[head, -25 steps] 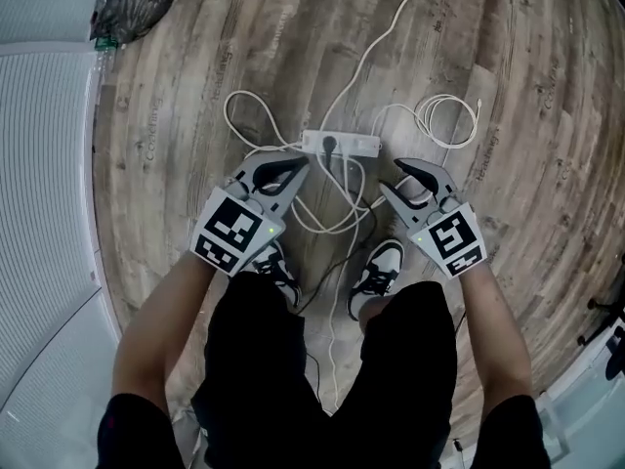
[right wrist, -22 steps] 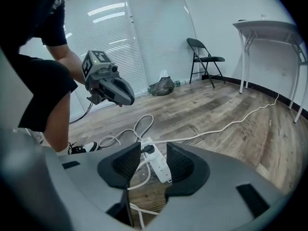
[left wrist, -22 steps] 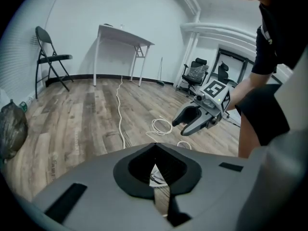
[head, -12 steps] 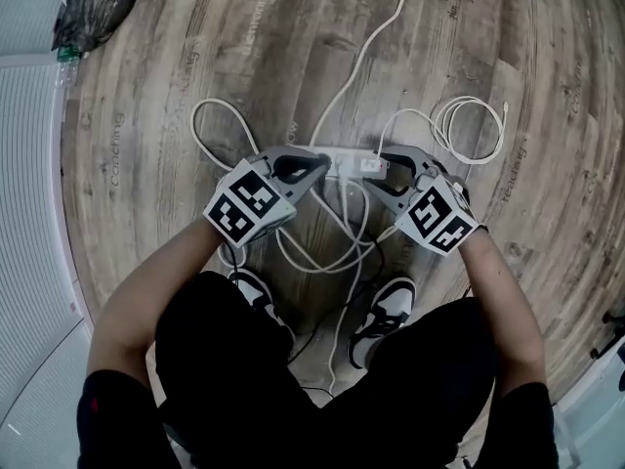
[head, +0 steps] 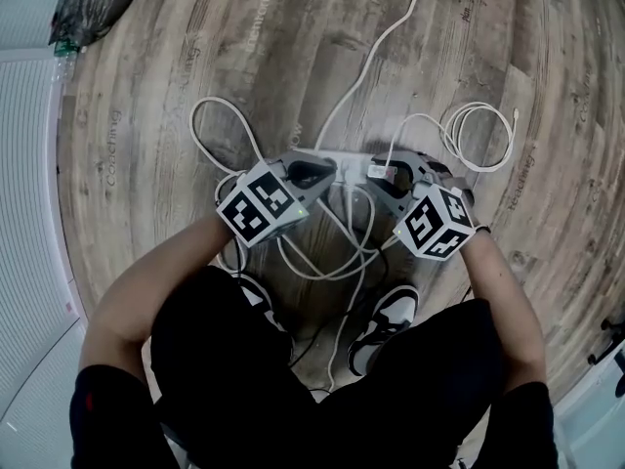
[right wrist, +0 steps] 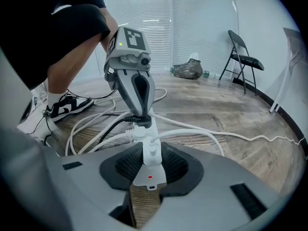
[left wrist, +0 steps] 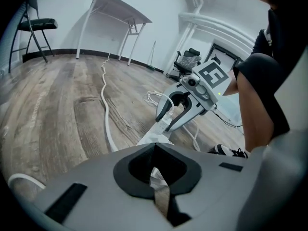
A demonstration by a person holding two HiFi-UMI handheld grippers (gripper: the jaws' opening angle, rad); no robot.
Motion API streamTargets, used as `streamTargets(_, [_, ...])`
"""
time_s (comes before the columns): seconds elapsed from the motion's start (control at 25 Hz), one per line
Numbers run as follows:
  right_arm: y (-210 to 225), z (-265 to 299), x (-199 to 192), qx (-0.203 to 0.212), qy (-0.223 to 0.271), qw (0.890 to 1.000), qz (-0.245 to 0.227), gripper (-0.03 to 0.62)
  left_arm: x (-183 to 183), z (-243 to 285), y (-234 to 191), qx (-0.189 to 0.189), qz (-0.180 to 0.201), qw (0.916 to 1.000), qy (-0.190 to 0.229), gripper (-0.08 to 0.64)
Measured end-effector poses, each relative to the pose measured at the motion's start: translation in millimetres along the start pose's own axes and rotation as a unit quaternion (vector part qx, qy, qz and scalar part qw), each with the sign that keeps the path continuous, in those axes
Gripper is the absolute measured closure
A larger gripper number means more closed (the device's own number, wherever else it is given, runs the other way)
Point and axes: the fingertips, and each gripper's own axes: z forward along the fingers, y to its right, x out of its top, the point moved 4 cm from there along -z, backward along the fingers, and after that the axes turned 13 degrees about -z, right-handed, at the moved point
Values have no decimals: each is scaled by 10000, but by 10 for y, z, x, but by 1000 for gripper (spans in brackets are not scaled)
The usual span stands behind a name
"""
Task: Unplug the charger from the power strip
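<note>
A white power strip (head: 353, 170) lies on the wood floor between my two grippers. My right gripper (head: 384, 176) straddles its right end. In the right gripper view its jaws (right wrist: 150, 160) are closing around a white charger plug (right wrist: 151, 149) beside the strip's red light (right wrist: 149, 177); I see no firm pinch. My left gripper (head: 314, 172) is shut, its tips (right wrist: 139, 113) resting at the far end by a black plug (right wrist: 140, 122). The left gripper view shows the strip (left wrist: 150, 139) running toward the right gripper (left wrist: 174, 117).
White cables loop around the strip, with a coil (head: 480, 133) at the right and a long cord (head: 391, 27) running away. The person's shoes (head: 389, 313) stand just behind. A dark bag (head: 93, 3) lies far left; a folding chair (right wrist: 243, 61) and a table (left wrist: 120, 16) stand off.
Both grippers have come down and forward from above the shoes onto the power strip. The right gripper's jaws now sit around the strip's right end; the left gripper's tips rest on the left end.
</note>
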Motion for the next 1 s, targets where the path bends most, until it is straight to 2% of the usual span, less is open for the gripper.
streamTargets(0.24, [15, -19, 37, 7, 28, 9999, -166, 483, 6, -2, -16, -74, -79, 9999, 34, 541])
streamTargets(0.4, [106, -201, 157, -198, 351, 9992, -50, 483, 4, 14, -7, 23, -164, 9999, -48, 541])
streamTargets(0.48, [190, -333, 226, -345, 443, 9983, 138, 483, 30, -17, 17, 111, -199, 9997, -26, 541])
streamTargets(0.6, [331, -661, 425, -634, 795, 9918, 774, 483, 288, -266, 167, 150, -201, 9992, 325, 541])
streamTargets(0.68, [431, -984, 571, -939, 1109, 9779, 1505, 483, 569, -525, 358, 134, -63, 9988, 473, 541])
streamTargets(0.72, [482, -1166, 632, -1086, 1293, 9652, 1996, 483, 712, -668, 467, 144, 18, 9986, 505, 541])
streamTargets(0.8, [571, -1545, 752, -1345, 1645, 9316, 2948, 483, 976, -988, 676, 256, 80, 9978, 608, 541])
streamTargets(0.88, [614, -1924, 930, -1589, 1858, 9022, 3553, 483, 1177, -1345, 863, 479, -29, 9958, 786, 541])
streamTargets(0.92, [617, -2113, 1042, -1674, 1906, 8940, 3694, 483, 1256, -1526, 954, 603, -128, 9942, 886, 541])
streamTargets(0.96, [616, -2302, 1167, -1721, 1930, 8906, 3742, 483, 1330, -1706, 1047, 727, -238, 9921, 990, 541])
streamTargets(1.0, [615, -2490, 1303, -1736, 1926, 8923, 3695, 483, 1407, -1885, 1141, 844, -353, 9897, 1098, 541])
